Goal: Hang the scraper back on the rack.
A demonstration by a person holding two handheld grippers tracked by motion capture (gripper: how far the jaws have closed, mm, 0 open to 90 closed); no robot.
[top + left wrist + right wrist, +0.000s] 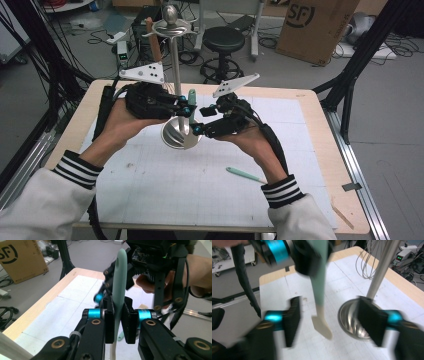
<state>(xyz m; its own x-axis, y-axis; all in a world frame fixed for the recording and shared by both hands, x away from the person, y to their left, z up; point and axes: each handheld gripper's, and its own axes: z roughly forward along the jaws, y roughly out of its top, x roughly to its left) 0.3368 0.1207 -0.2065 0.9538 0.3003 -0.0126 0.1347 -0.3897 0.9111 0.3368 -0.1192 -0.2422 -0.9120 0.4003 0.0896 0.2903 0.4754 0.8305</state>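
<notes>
The left gripper clamps the green spatula upright, handle toward 12 o'clock, pale blade down (seen in the right gripper view), near the steel stand. The right gripper stands open around the blade, touching nothing.

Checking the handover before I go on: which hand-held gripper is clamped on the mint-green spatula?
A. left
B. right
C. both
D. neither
A: the left hand-held gripper pinches the spatula by its handle, while the right hand-held gripper stands open around its blade.
</notes>
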